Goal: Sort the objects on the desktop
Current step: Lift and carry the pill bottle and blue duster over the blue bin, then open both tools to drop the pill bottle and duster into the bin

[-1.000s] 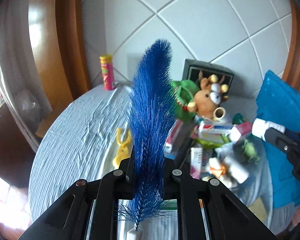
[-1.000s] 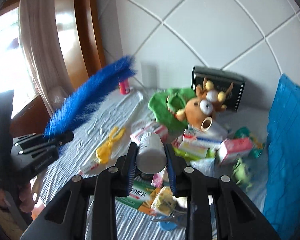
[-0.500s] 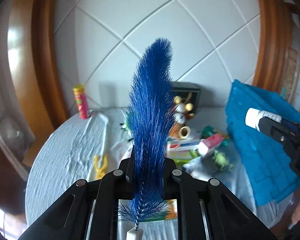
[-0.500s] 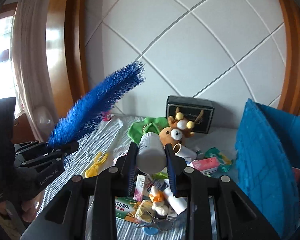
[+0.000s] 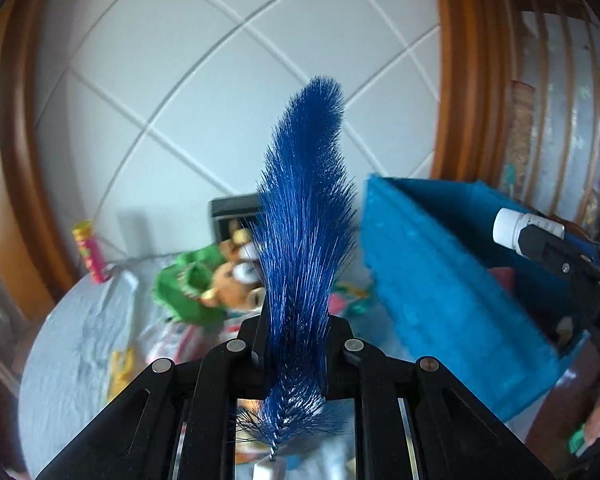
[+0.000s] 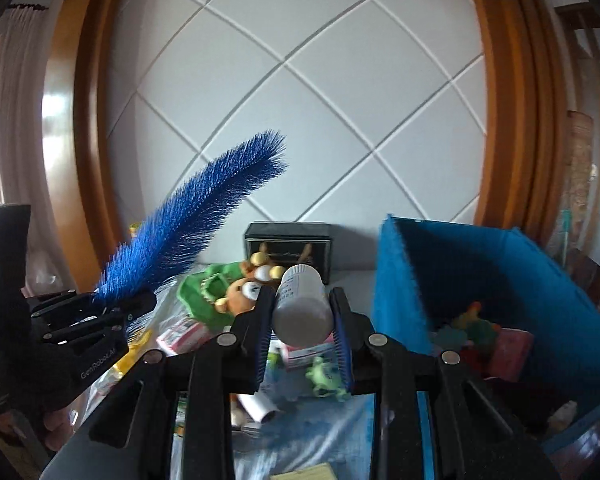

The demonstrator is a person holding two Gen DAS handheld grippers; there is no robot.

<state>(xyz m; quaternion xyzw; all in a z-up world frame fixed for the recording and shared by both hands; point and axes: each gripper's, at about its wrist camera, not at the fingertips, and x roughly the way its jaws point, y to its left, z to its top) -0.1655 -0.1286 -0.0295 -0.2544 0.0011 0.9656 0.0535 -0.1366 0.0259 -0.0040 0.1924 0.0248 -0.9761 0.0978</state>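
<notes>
My left gripper (image 5: 296,332) is shut on a long blue bristle brush (image 5: 306,216) that sticks up and forward; from the right wrist view the same brush (image 6: 196,216) and left gripper (image 6: 140,300) are at the left. My right gripper (image 6: 302,316) is shut on a white pill bottle (image 6: 302,304), held above the table beside the blue felt bin (image 6: 396,280). In the left wrist view that white bottle (image 5: 516,228) hangs over the blue bin (image 5: 428,264). The bin holds several small toys (image 6: 480,332).
On the cloth-covered round table (image 5: 72,344) lie a brown plush deer (image 6: 256,284), a green plush (image 6: 204,288), medicine boxes (image 6: 180,332), a green frog toy (image 6: 326,376), a yellow clip (image 5: 122,368) and a snack can (image 5: 88,250). A black box (image 6: 288,240) stands against the tiled wall.
Both grippers have risen and swung to the right, toward the blue bin, each keeping its hold. The bin's inside has come into the right wrist view.
</notes>
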